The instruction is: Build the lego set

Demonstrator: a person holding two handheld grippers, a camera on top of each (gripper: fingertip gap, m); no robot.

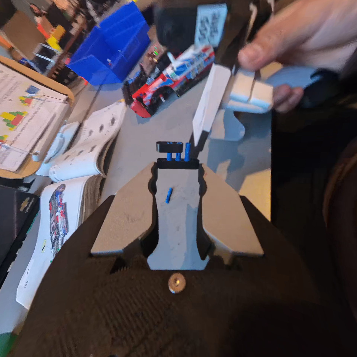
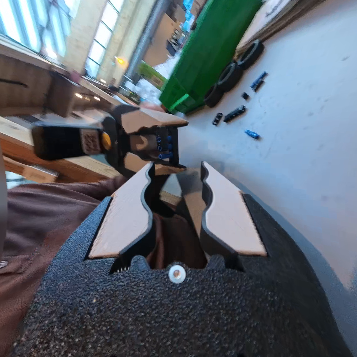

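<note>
Left wrist view
Handling: the small black plastic beam assembly with blue pins [image 1: 177,156] looks light, stiff and slick. I judge it best held across the lower beam's two ends; the pins could pop out if pushed sideways.
Look: two short black beams stacked apart, joined by three blue pegs, the peg at 3 o'clock taller.
Place: at the tips of the tan-fingered left gripper [image 1: 177,166], raised above the pale grey table [image 1: 135,139].
Jaws: closed on the lower beam's ends.
Loose blue plastic pin [image 1: 168,195]: lying on the table, at 6 o'clock from the assembly.
Red, white and blue lego car [image 1: 170,83]: at 12 o'clock, well apart.

Right wrist view
Right gripper [image 2: 176,166]: jaws part-way apart, nothing between them.
Assembly: at 11 o'clock, near the tips, gripped by the left gripper.
Black rubber tyres [image 2: 231,75]: at 1 o'clock beside a green plastic bin [image 2: 208,54].
</note>
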